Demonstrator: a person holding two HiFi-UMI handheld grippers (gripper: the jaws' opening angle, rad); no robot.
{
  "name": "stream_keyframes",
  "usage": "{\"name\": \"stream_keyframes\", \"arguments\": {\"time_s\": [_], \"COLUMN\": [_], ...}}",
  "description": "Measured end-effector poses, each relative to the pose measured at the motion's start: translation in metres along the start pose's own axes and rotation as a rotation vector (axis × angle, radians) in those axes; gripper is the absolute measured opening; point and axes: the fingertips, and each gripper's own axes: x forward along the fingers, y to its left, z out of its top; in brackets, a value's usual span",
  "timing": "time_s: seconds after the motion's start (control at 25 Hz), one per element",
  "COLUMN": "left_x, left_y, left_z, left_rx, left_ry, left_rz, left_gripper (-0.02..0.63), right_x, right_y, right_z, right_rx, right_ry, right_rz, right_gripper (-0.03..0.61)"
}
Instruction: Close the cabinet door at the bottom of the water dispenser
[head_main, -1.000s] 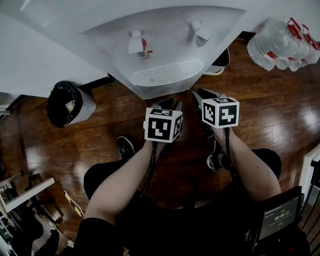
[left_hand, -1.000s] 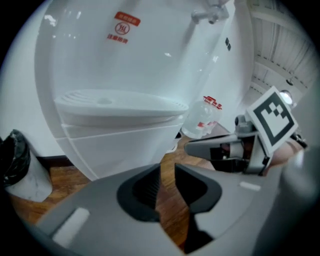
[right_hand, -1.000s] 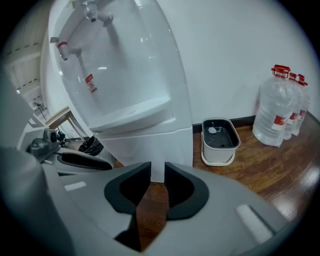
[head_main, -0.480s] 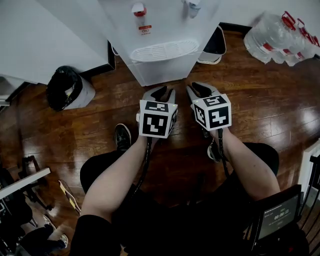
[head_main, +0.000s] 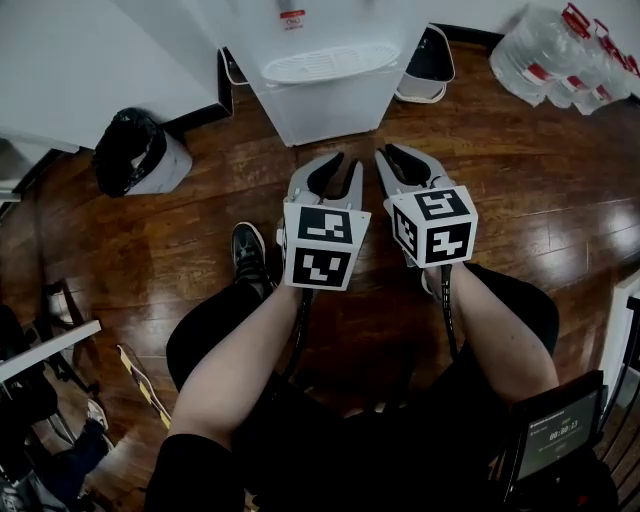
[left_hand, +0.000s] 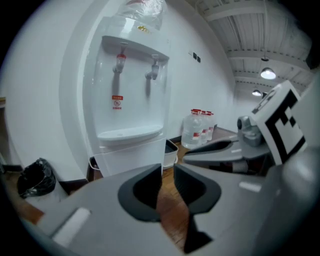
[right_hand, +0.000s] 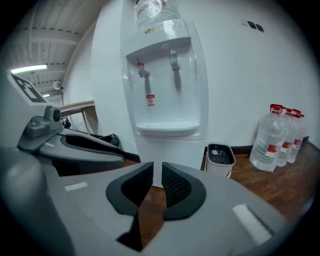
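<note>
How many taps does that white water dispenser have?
2. Both sit side by side in the recess near the top of the water dispenser: the red-handled tap on the left, the grey tap on the right.

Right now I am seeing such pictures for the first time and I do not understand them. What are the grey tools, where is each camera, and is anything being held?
There is no robot here: a person holds a two-jaw tool in each hand. The head view looks down from the person's head and shows the left gripper and the right gripper, each with a marker cube. The other two pictures come from cameras riding on the grippers, looking along their jaws. Ahead, a white water dispenser stands on the wooden floor; its bottom cabinet door looks shut. Nearby are a bin with a black bag, a small white container and water bottles. Nothing is held: both pairs of jaws stand slightly apart, and the right pair has just been closing.
</note>
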Motion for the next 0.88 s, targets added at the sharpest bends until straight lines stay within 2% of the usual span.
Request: {"name": "stream_keyframes", "arguments": {"time_s": [0.24, 0.48, 0.72, 0.88], "left_x": [-0.034, -0.059, -0.095, -0.109], "left_y": [0.002, -0.025, -0.057, -0.068], "left_z": [-0.017, -0.045, -0.047, -0.04], "left_rx": [-0.053, -0.049, -0.024, -0.004], "left_ry": [-0.03, -0.016, -0.076, -0.118], "left_rz": [0.05, 0.026, 0.011, 0.007], "left_gripper": [0.081, 0.08, 0.074, 0.072], "right_x": [-0.026, -0.059, -0.095, -0.114], "right_y": [0.019, 0.034, 0.055, 0.069], "right_z": [-0.026, -0.042, -0.045, -0.042], "right_rx": [0.099, 0.115, 0.064, 0.036], "right_ry": [0.004, -0.024, -0.07, -0.132], "right_rz": [0.019, 0.005, -0.011, 0.015], "right_gripper": [0.057, 0.057, 0.049, 0.005]}}
